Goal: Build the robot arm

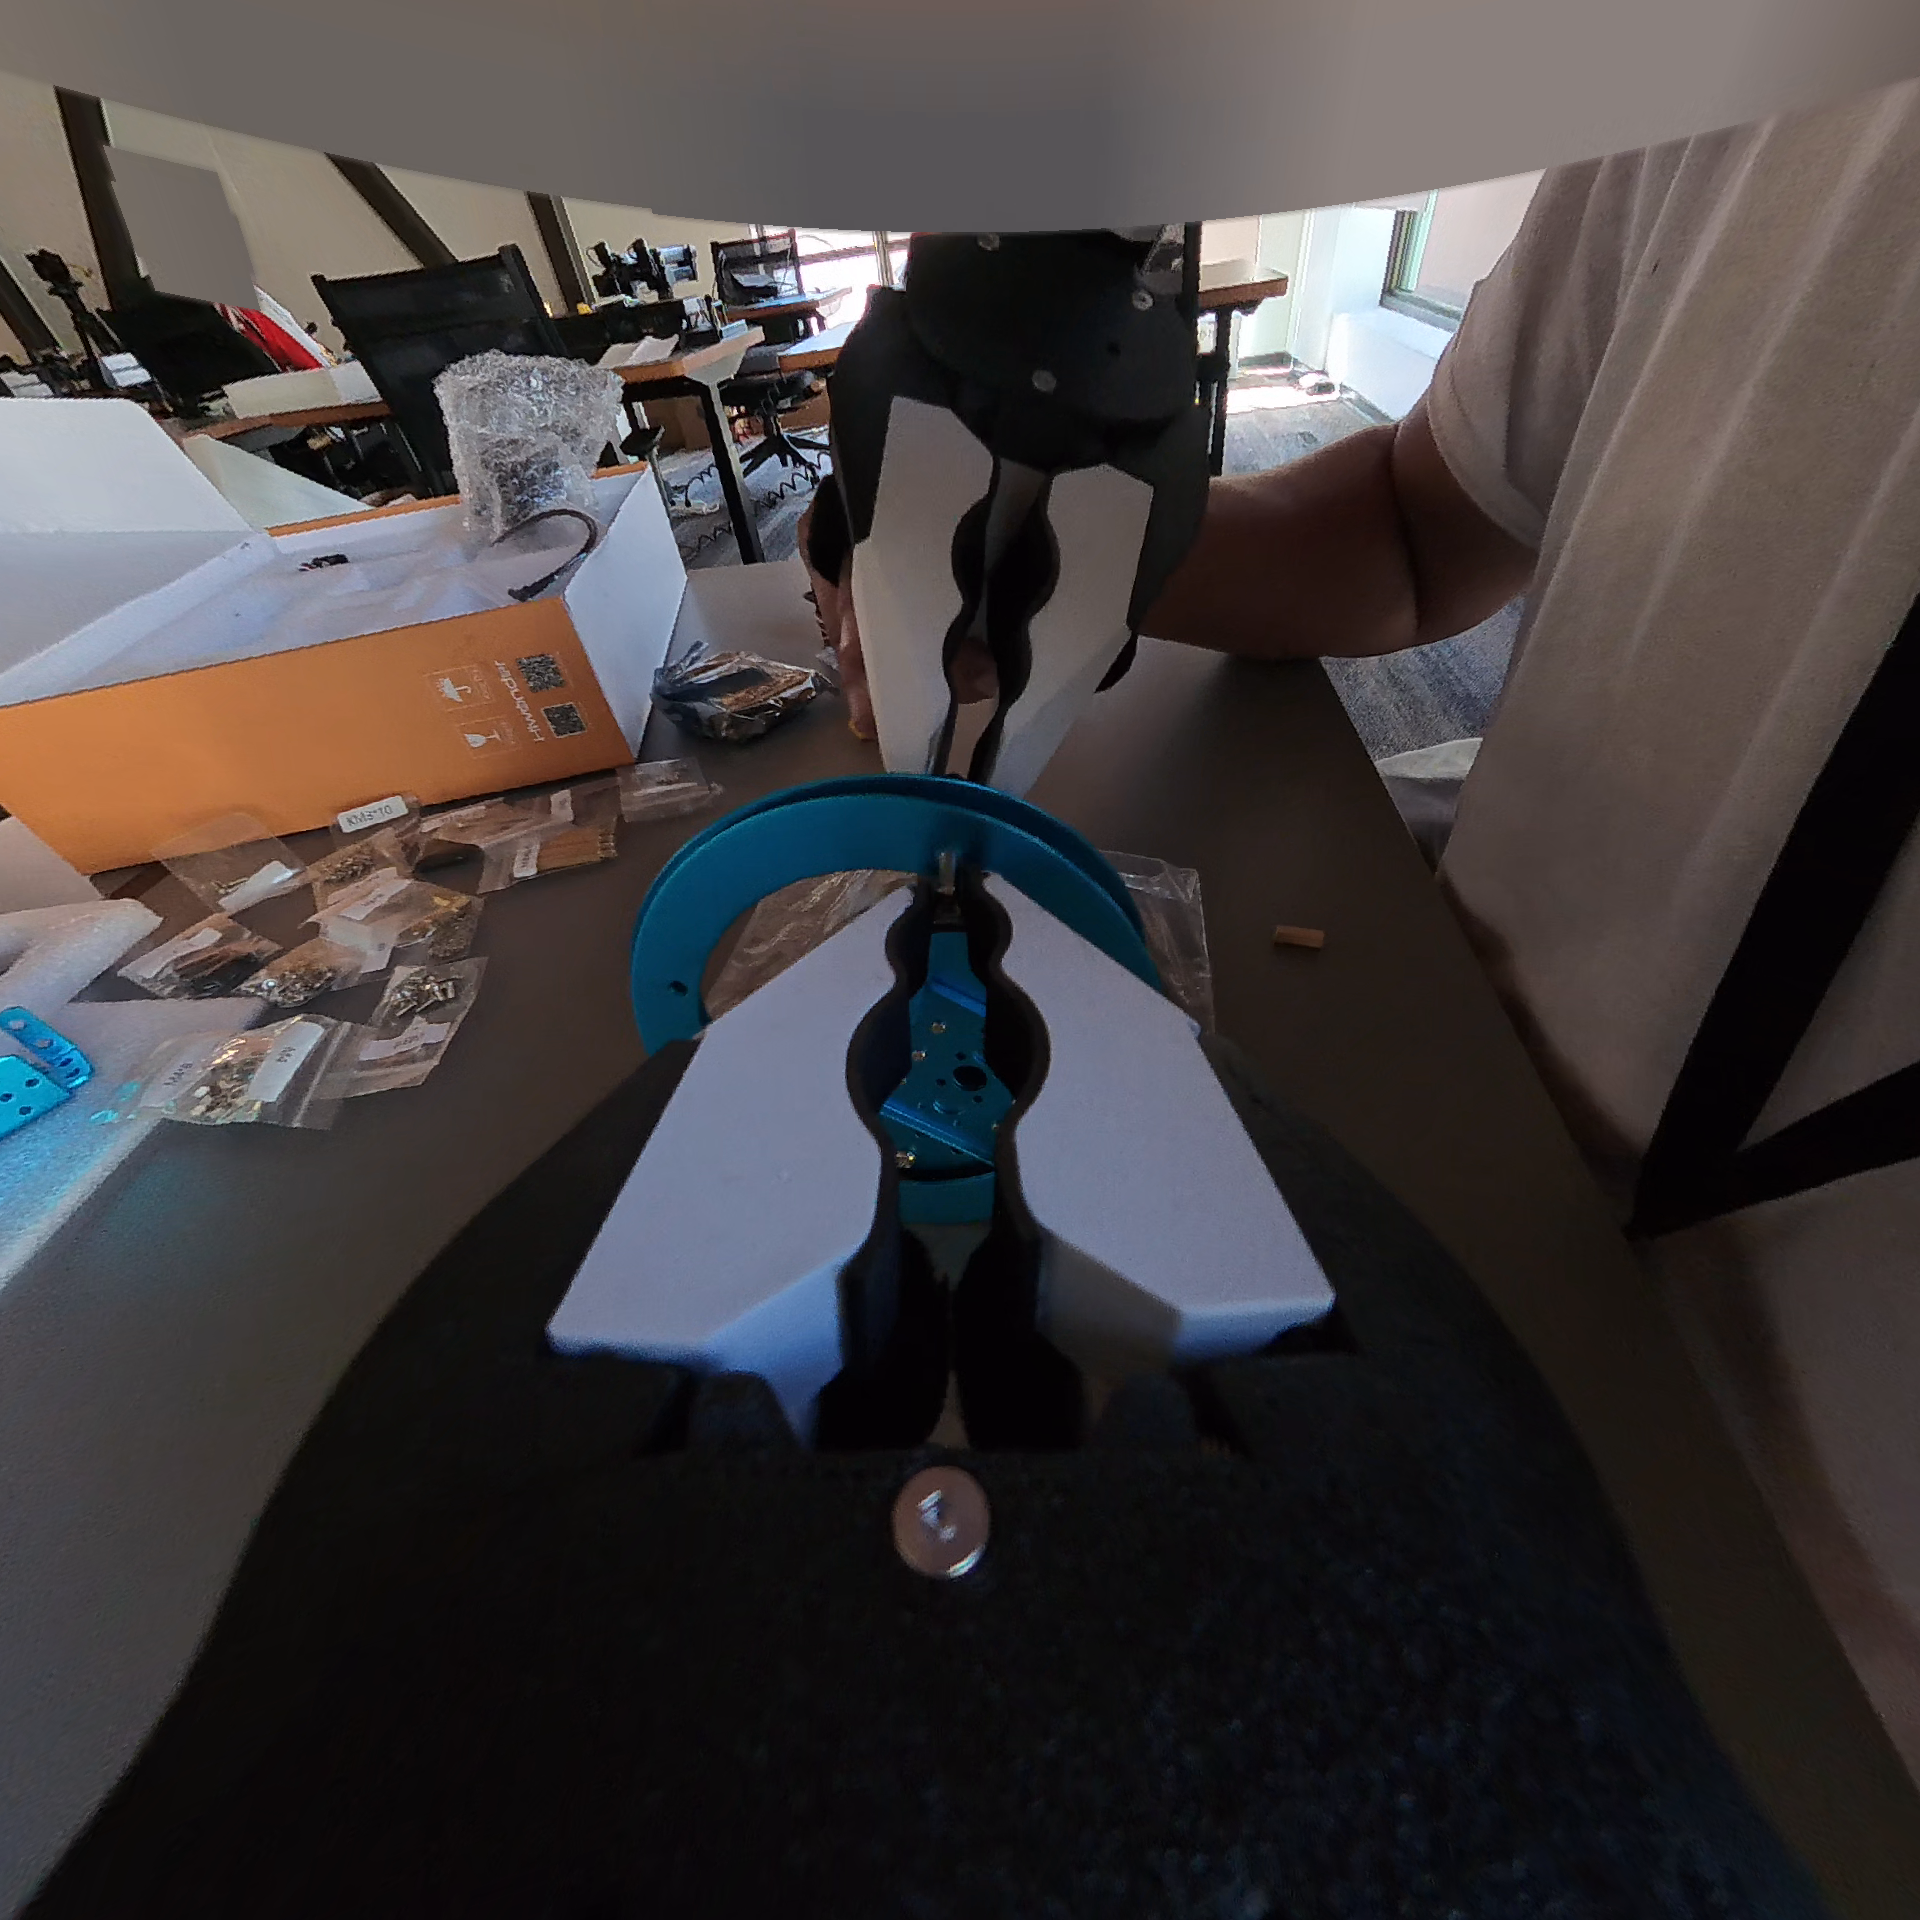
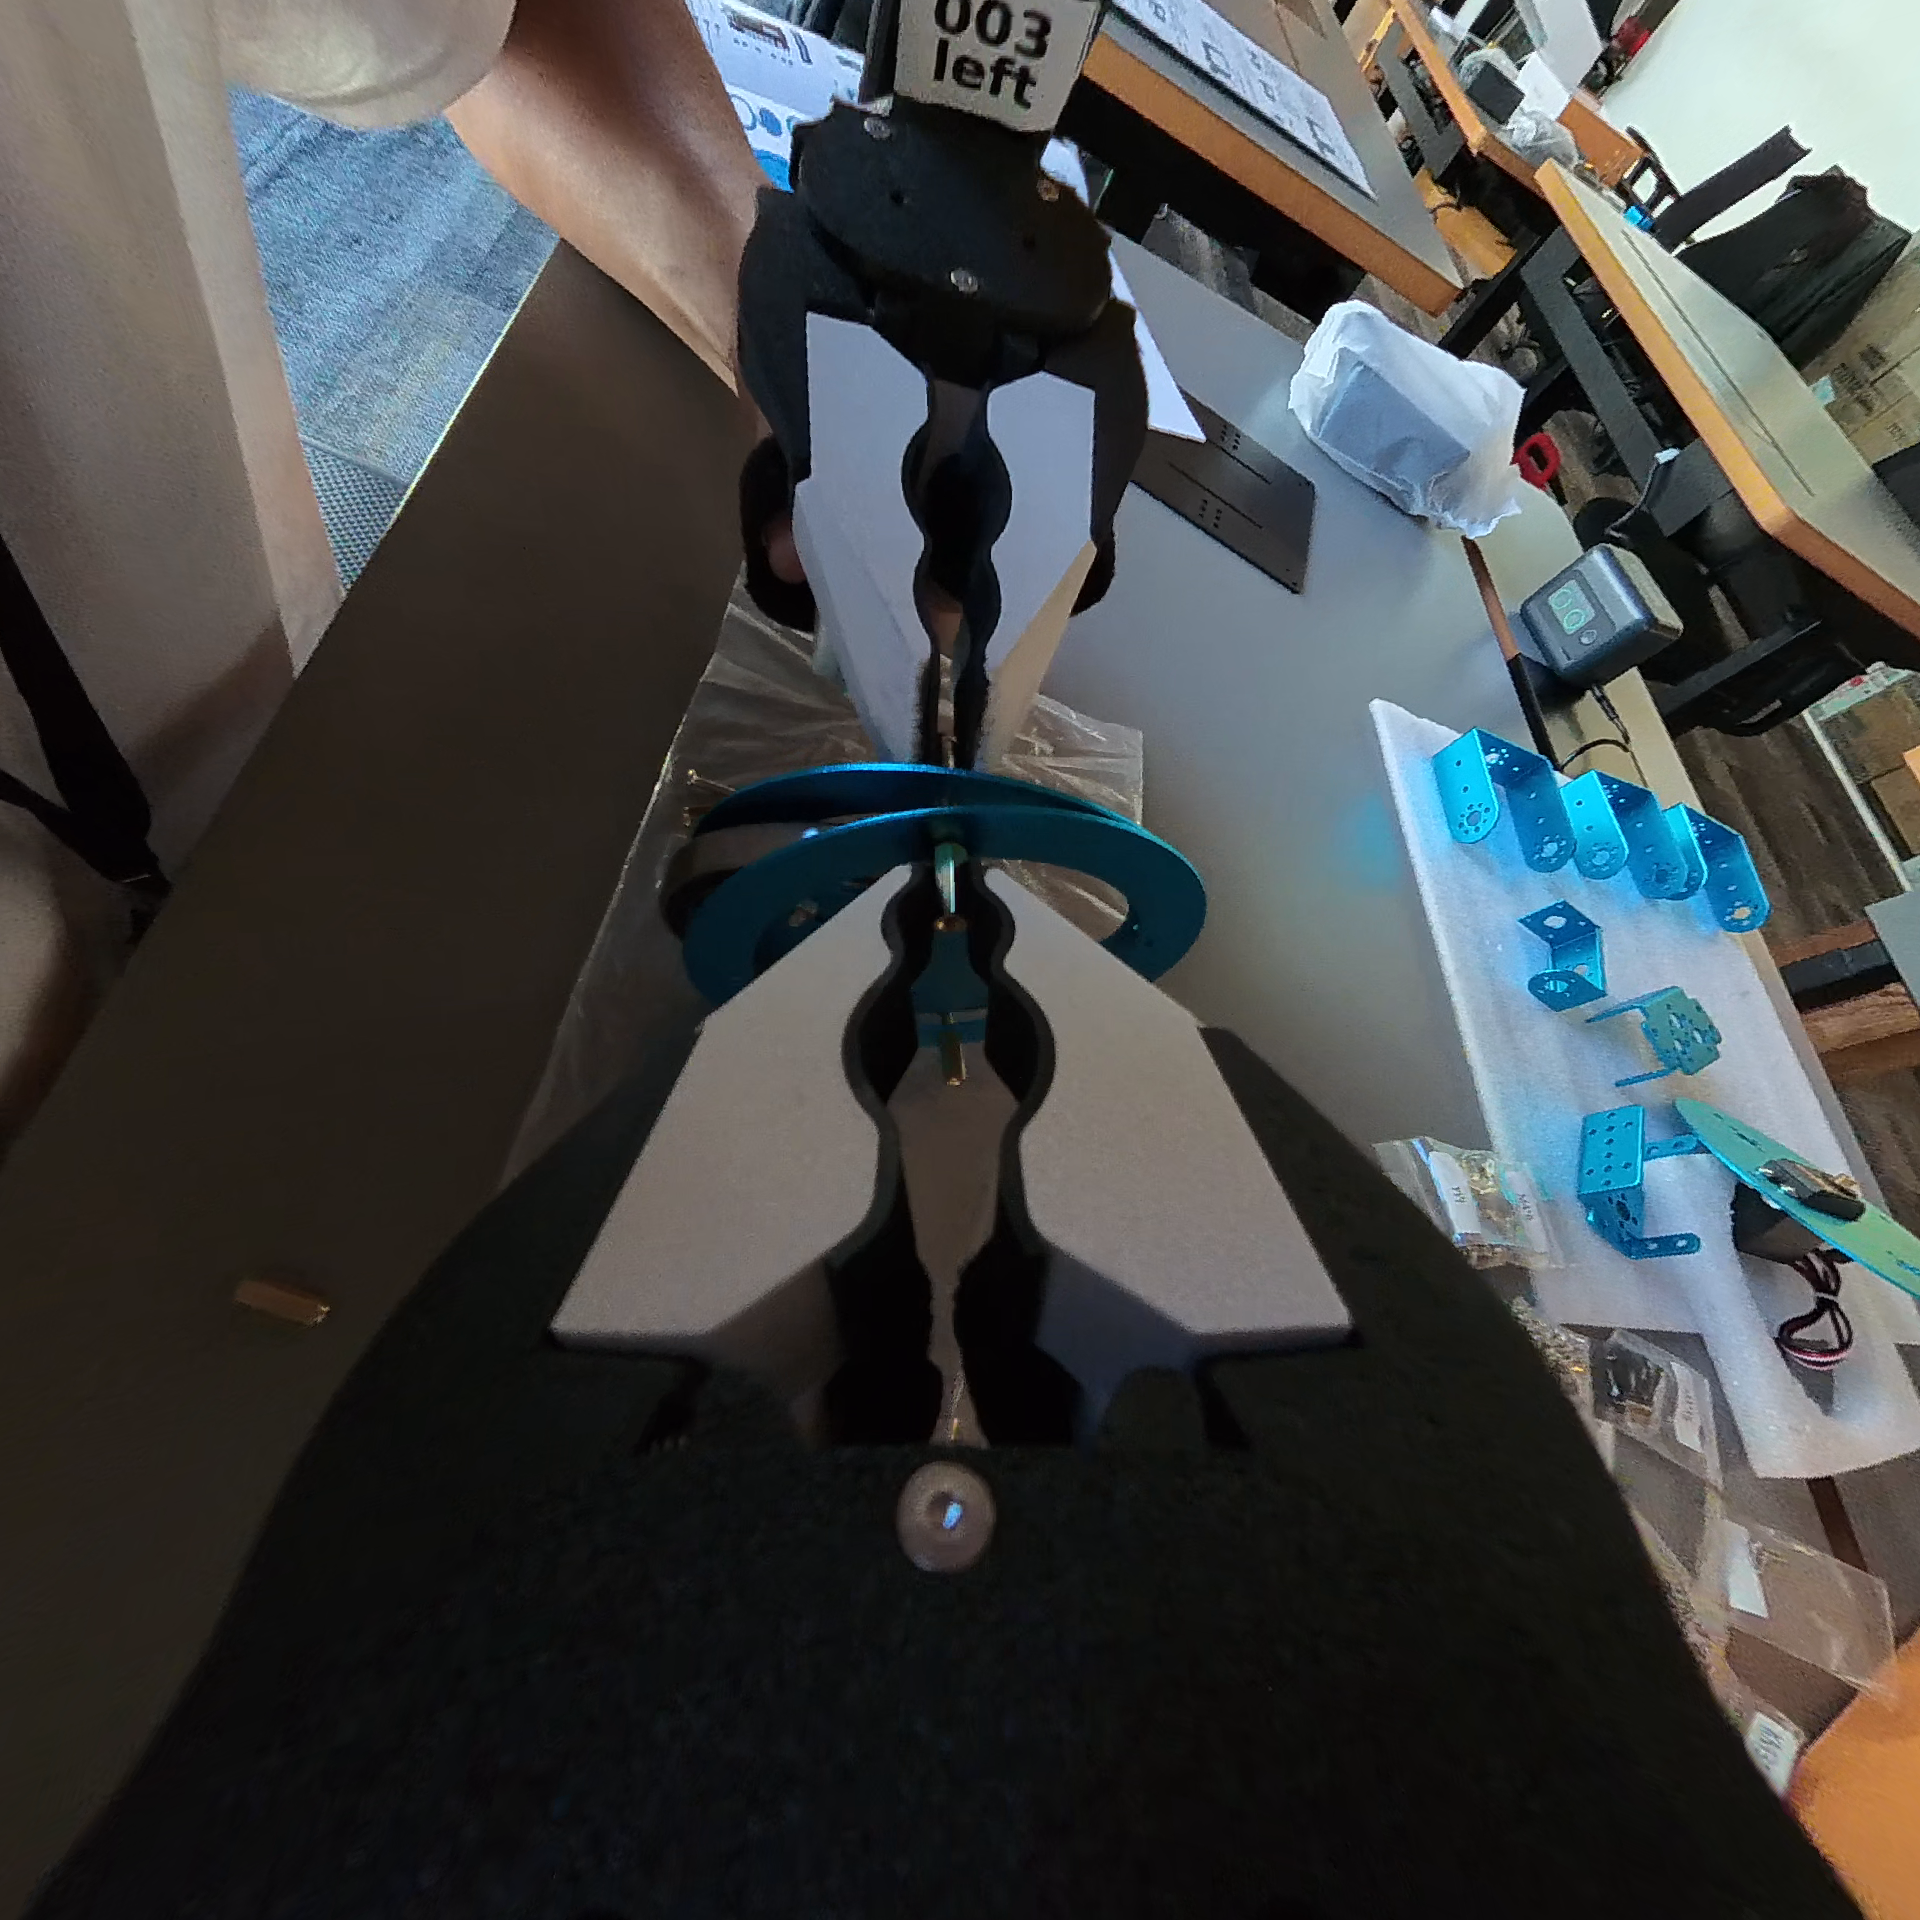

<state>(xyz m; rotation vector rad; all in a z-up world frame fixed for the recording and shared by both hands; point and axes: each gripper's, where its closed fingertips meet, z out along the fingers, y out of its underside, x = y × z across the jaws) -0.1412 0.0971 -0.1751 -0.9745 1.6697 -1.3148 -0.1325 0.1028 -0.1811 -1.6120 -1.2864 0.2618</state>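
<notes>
A blue metal ring assembly (image 1: pixel 675 935), two round plates joined by small standoffs, is held just above the dark table (image 1: pixel 1299 1091). My left gripper (image 1: pixel 951 883) is shut on its near rim at a small silver standoff (image 1: pixel 948 862). A blue bracket (image 1: pixel 940 1081) shows between the left fingers. The right gripper (image 1: pixel 961 771) faces it and pinches the far rim. In the right wrist view my right gripper (image 2: pixel 948 873) is shut on the ring assembly (image 2: pixel 1091 842) at a standoff, and the left gripper (image 2: pixel 948 743) grips the opposite edge.
An orange-and-white open box (image 1: pixel 312 717), bubble wrap (image 1: pixel 520 416) and bags of screws (image 1: pixel 312 935) lie left. A loose brass standoff (image 2: pixel 281 1304) sits near the table edge. A white foam sheet (image 2: pixel 1455 935) carries blue brackets (image 2: pixel 1610 831). A person's arm (image 1: pixel 1351 540) is right.
</notes>
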